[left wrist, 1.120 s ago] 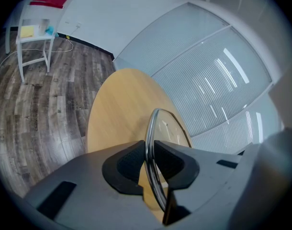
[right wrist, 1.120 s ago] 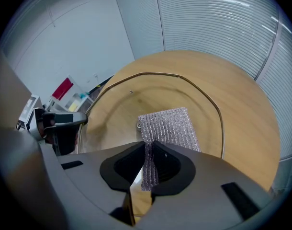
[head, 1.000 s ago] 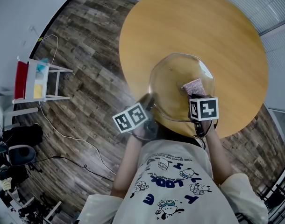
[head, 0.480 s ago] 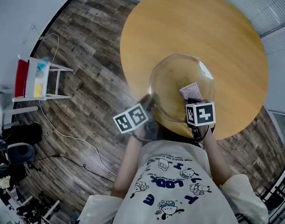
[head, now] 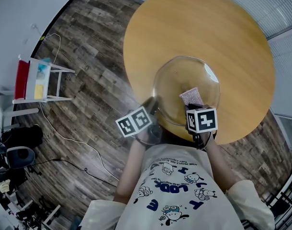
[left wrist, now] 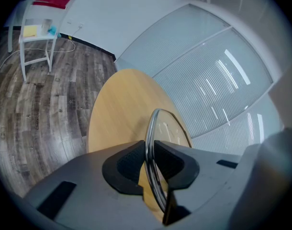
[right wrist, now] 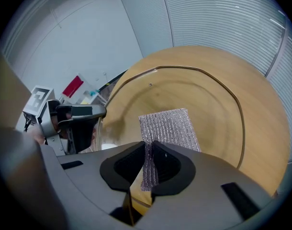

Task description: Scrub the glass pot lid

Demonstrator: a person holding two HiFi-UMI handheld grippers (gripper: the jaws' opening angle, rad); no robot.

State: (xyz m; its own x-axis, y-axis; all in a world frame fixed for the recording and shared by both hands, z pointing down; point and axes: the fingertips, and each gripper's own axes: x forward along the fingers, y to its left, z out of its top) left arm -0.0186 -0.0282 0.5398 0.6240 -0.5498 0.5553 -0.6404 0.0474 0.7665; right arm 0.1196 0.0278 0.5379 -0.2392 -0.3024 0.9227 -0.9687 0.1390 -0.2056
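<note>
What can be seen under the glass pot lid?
Through the clear lid, only the round wooden table shows. The grey scrubbing cloth on the lid hides the patch beneath it.

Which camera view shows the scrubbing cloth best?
The right gripper view. There the cloth fills the middle, its weave is clear, it lies on the glass lid, and the right tool pinches its near end. The head view shows it small, partly behind that tool. The left gripper view does not show it.
</note>
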